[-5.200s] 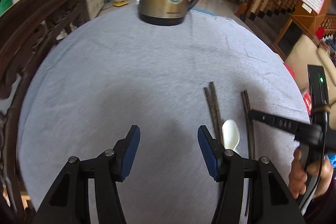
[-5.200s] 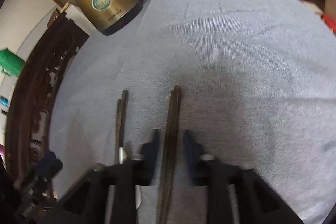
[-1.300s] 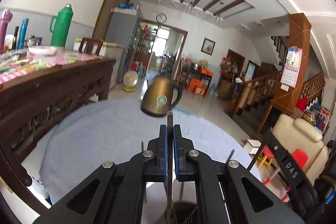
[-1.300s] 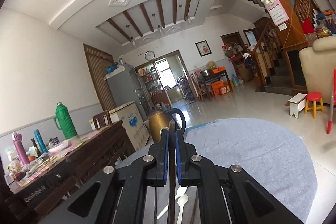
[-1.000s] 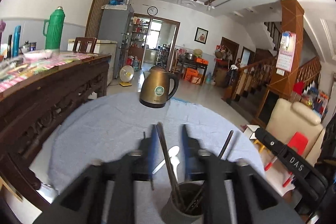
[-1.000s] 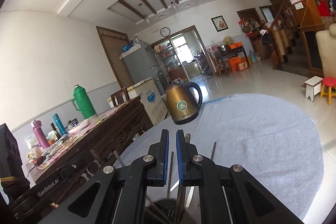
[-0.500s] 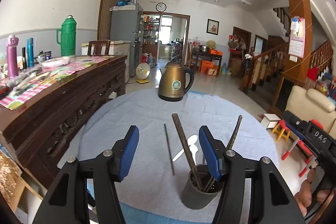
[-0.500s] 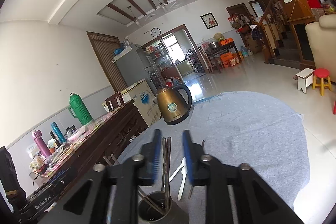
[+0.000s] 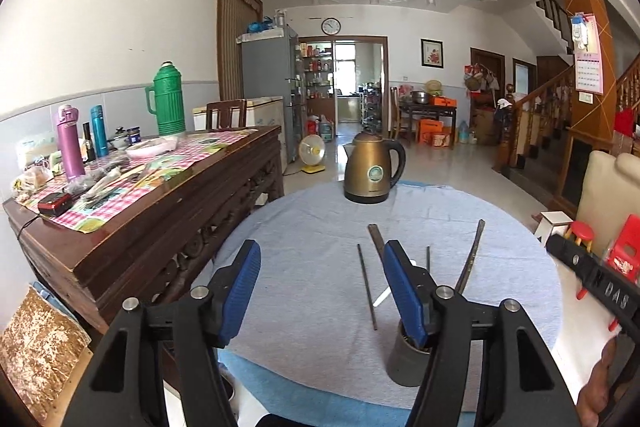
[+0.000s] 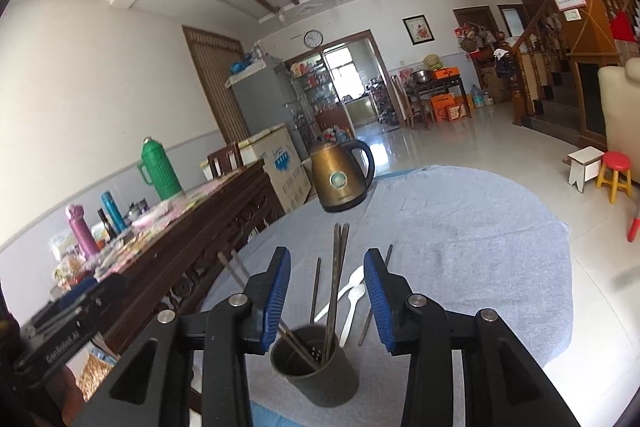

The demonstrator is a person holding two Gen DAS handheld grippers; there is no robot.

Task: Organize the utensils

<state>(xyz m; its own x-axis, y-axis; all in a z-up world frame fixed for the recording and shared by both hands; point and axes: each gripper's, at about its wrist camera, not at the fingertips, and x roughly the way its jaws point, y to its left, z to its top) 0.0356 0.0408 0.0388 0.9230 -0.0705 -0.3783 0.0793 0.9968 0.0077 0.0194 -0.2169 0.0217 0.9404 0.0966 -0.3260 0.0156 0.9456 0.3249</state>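
A dark grey holder cup (image 10: 316, 367) stands at the near edge of the blue-grey tablecloth (image 10: 460, 247), with several dark chopsticks (image 10: 340, 267) upright in it. In the left wrist view the cup (image 9: 400, 367) is half hidden behind a finger, and chopsticks (image 9: 474, 251) lean out of it. Two white spoons (image 10: 352, 291) and a loose chopstick (image 9: 366, 287) lie on the cloth behind. My left gripper (image 9: 322, 291) is left of the cup, its jaws opening with nothing between them. My right gripper (image 10: 326, 301) hangs open just above the cup, its pads touching nothing.
A bronze kettle (image 9: 372, 173) stands at the table's far edge. A carved dark wooden sideboard (image 9: 160, 195) with flasks and clutter runs along the left, close to the table. A hand (image 9: 600, 387) holds the other gripper at the right. Stools (image 10: 612, 175) stand on the floor.
Both grippers were shut on chopsticks over the cup; they have let go and opened. The chopsticks now stand in the cup, and both grippers have drawn back and up.
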